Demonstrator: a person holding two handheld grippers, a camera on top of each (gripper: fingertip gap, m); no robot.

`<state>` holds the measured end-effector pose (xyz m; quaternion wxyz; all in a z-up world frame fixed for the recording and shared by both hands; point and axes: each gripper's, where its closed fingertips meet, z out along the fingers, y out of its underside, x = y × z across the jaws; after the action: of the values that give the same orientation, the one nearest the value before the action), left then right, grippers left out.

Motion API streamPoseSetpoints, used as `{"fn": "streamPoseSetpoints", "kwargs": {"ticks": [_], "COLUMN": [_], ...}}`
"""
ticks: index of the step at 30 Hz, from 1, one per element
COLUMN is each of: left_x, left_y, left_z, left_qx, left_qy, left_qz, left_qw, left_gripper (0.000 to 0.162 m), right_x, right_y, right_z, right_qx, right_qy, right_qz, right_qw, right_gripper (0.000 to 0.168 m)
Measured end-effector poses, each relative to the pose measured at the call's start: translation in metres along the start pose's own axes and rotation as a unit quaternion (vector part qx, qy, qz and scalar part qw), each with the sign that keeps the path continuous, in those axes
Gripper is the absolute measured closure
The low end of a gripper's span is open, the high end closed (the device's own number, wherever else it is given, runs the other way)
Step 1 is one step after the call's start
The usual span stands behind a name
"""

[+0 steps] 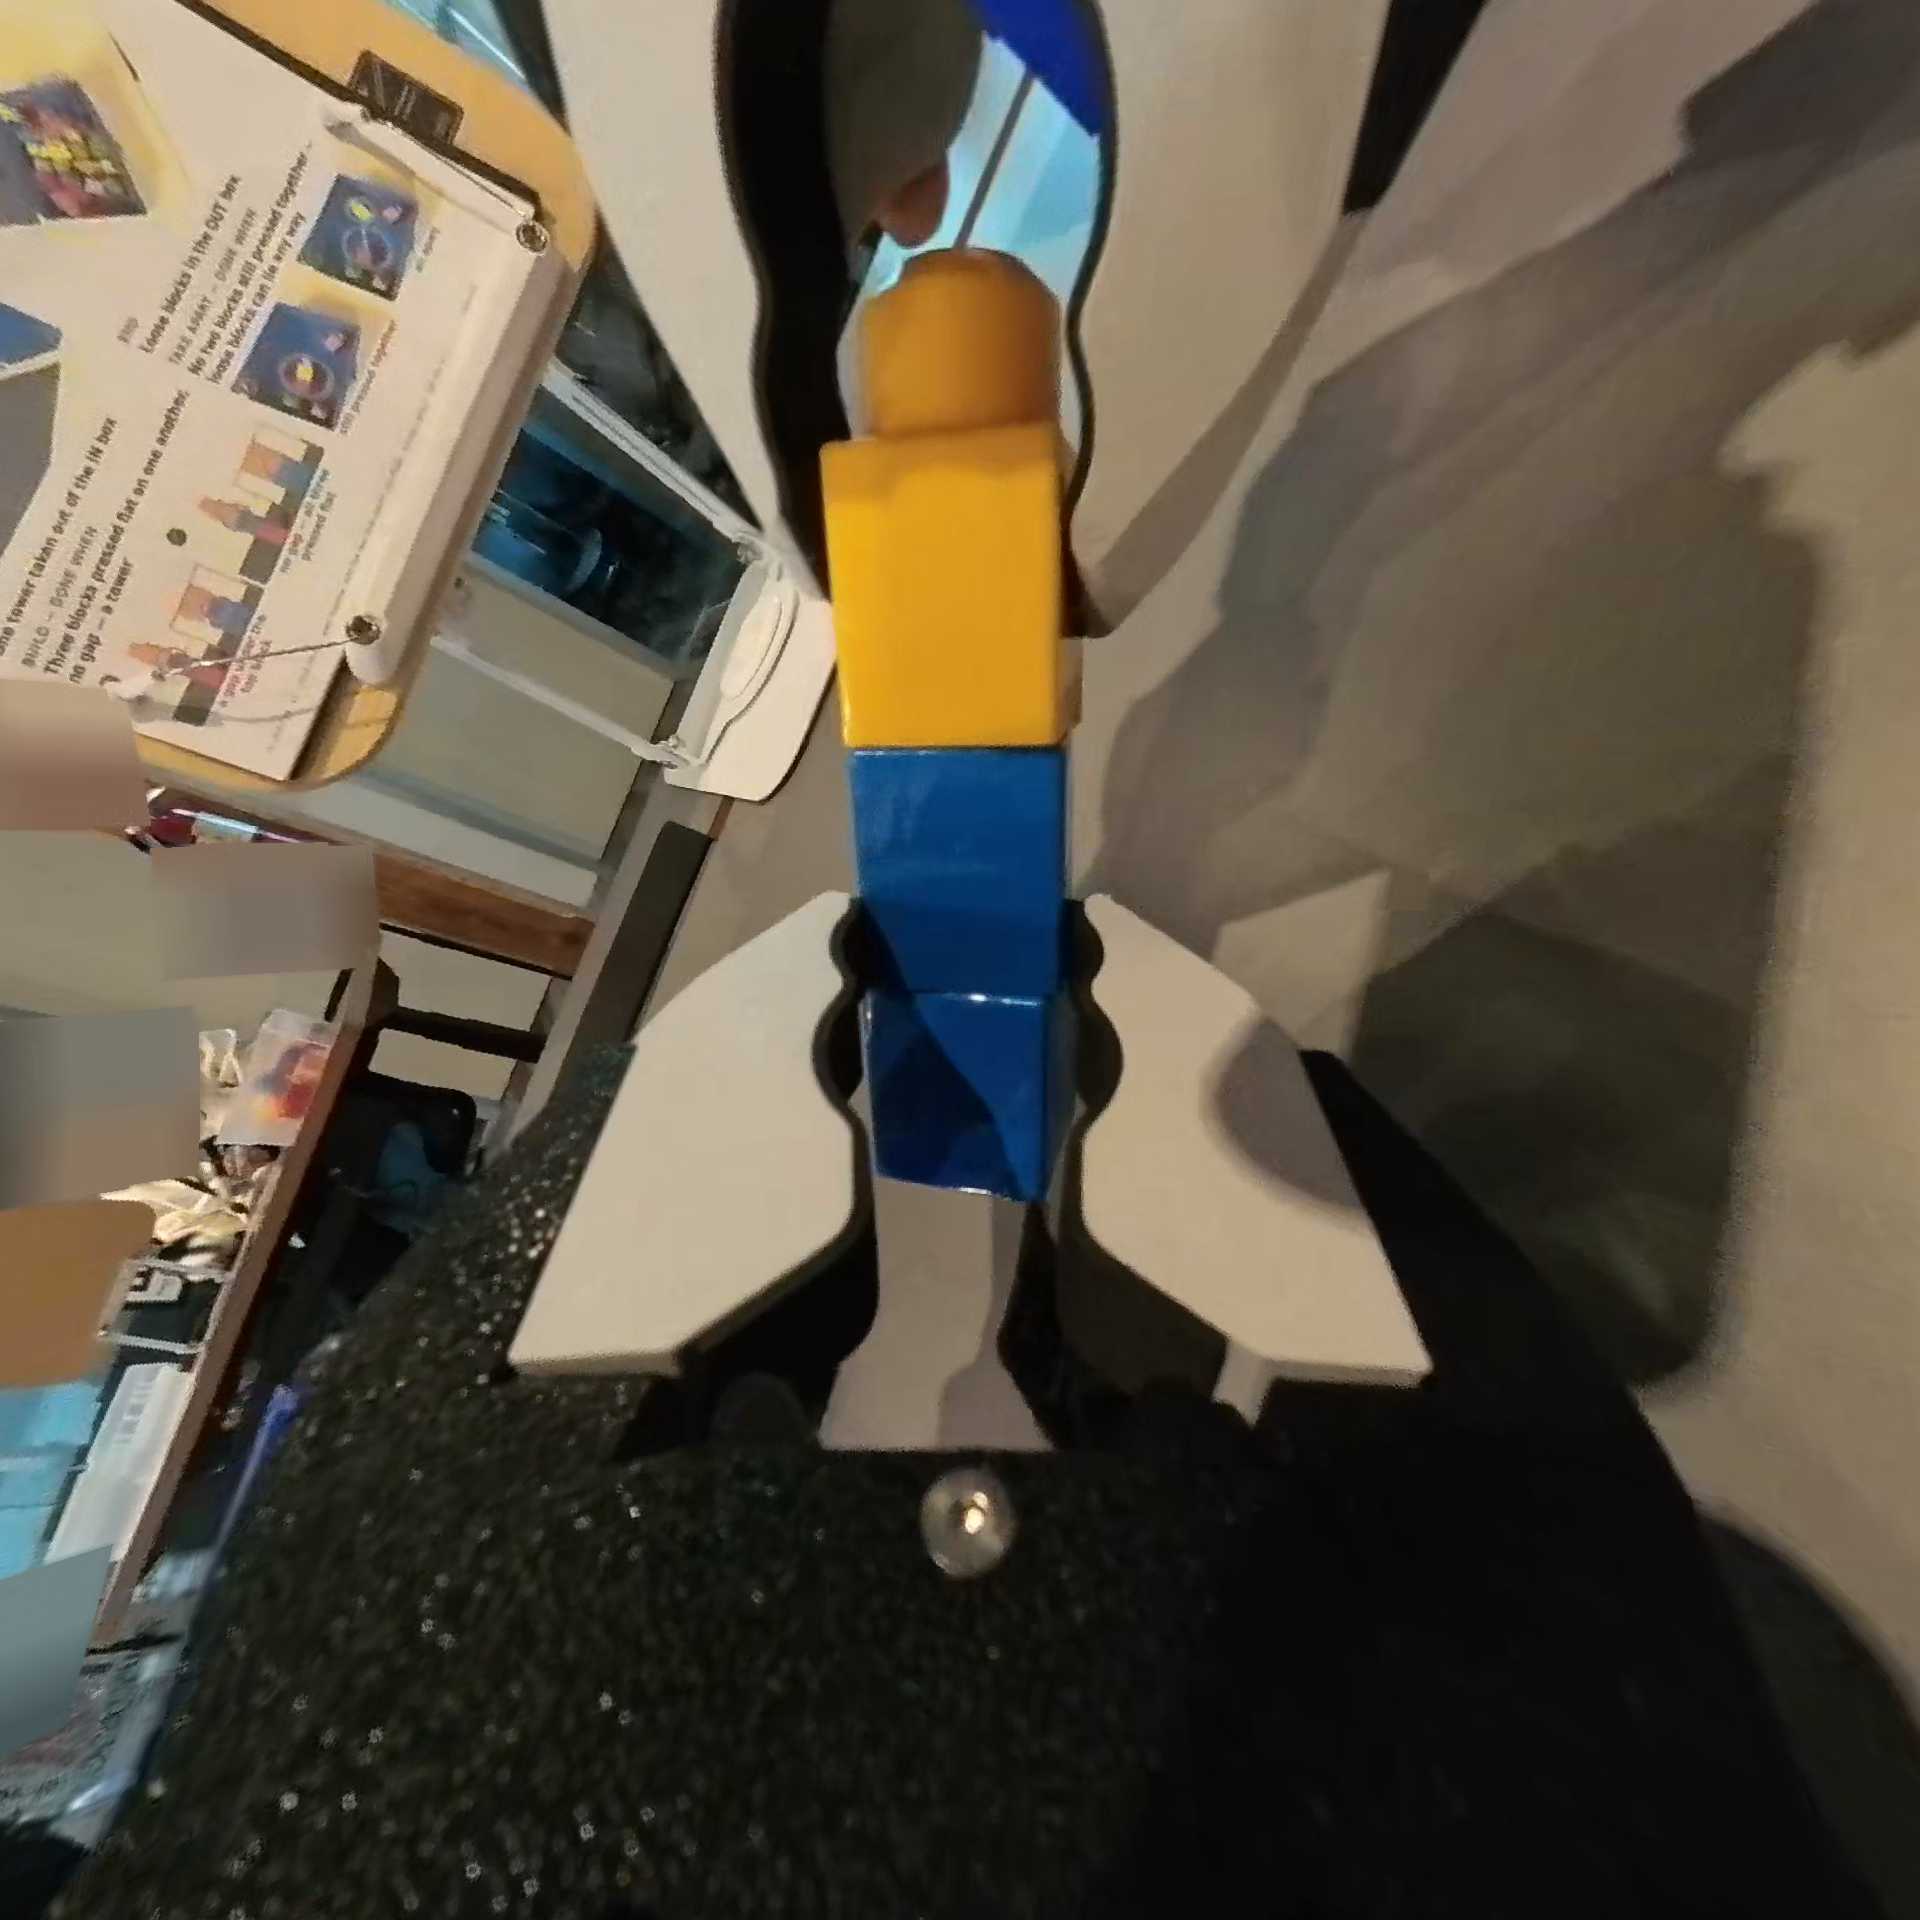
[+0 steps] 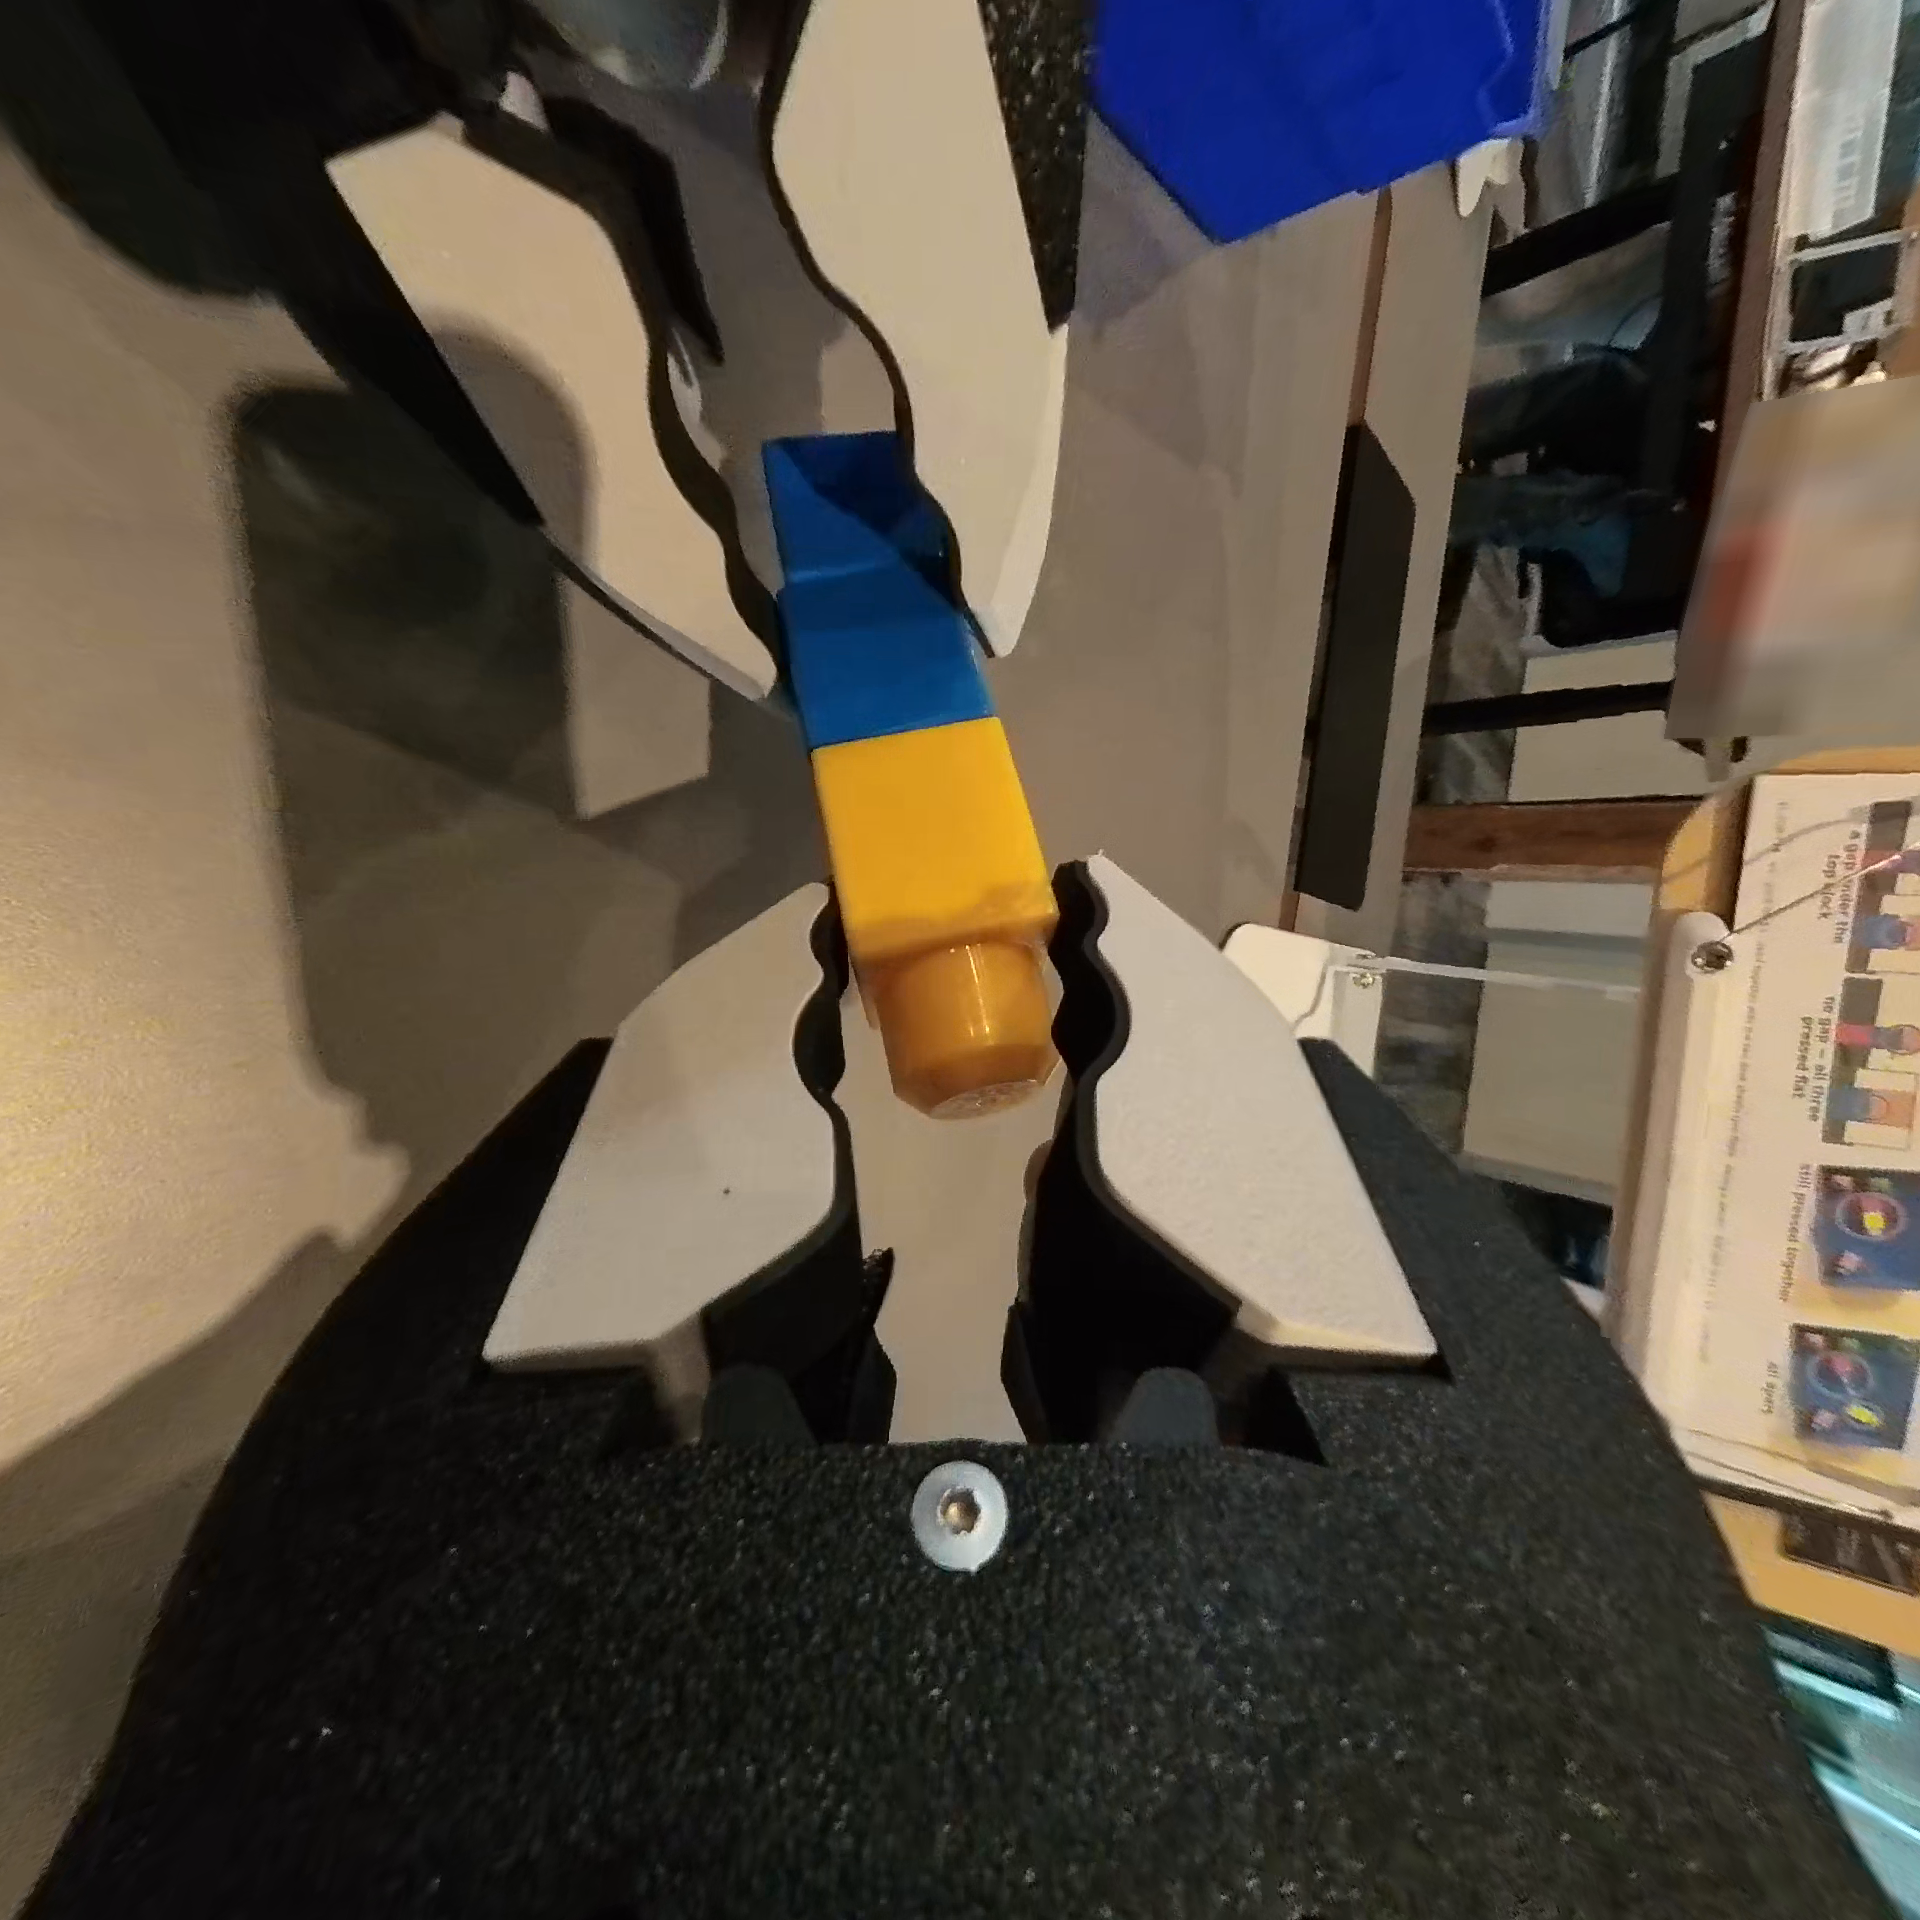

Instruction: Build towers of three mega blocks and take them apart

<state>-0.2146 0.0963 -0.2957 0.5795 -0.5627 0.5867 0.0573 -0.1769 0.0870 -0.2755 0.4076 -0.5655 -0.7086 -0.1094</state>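
Between my two grippers, a short tower of blocks [image 1: 961,790] is hanging in mid-air, held end to end. I am clamping the blue block [image 1: 961,1039] at the near end with my left gripper [image 1: 961,1049], its jaws closed hard against the block's sides. I am bringing my right gripper [image 2: 951,997] round the far end, where the yellow block [image 2: 925,831] and its round stud are sitting between the jaws; they are narrowed close to it, with a thin gap showing on at least one side, so I cannot tell whether they are truly gripping.

Judging by the pose, I am either pressing the blocks home or getting ready to pull the yellow one off. The risk is in the angle: the right wrist view is showing the tower leaning across my jaws instead of lying straight between them, so a pull could twist the joint rather than part it, or the smooth stud could slip free. If my left grip loosens, the whole tower could drop.

The left wrist view is showing the blue part as two faces with a seam, though whether that is one block or two I cannot tell; it is also showing a framed instruction sheet [image 1: 260,395] on a wooden board beyond. The right wrist view alone is showing the flat end of the stud, a blue box [image 2: 1309,94] overhead, and the pale table [image 2: 135,935] under heavy shadows.
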Motion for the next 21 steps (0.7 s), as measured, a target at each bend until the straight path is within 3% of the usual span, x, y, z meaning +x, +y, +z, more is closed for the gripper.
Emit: {"fn": "streamPoseSetpoints", "kwargs": {"ticks": [10,14,21], "left_x": [-0.003,-0.015,-0.012], "left_y": [0.0,0.013,0.017], "left_z": [0.001,0.001,0.0], "left_qx": [0.005,-0.036,-0.041], "left_qy": [-0.007,-0.03,-0.031], "left_qz": [0.008,0.007,0.041], "left_qw": [1.0,0.999,0.998], "left_gripper": [0.126,0.103,0.122], "right_x": [0.0,0.001,0.007], "right_y": [0.001,0.009,0.016], "right_z": [0.001,0.002,-0.004], "right_qx": [0.008,0.001,0.01], "right_qy": [-0.025,-0.023,-0.024], "right_qz": [0.06,0.057,0.082], "right_qw": [0.998,0.998,0.996], "right_gripper": [0.13,0.13,0.13]}}
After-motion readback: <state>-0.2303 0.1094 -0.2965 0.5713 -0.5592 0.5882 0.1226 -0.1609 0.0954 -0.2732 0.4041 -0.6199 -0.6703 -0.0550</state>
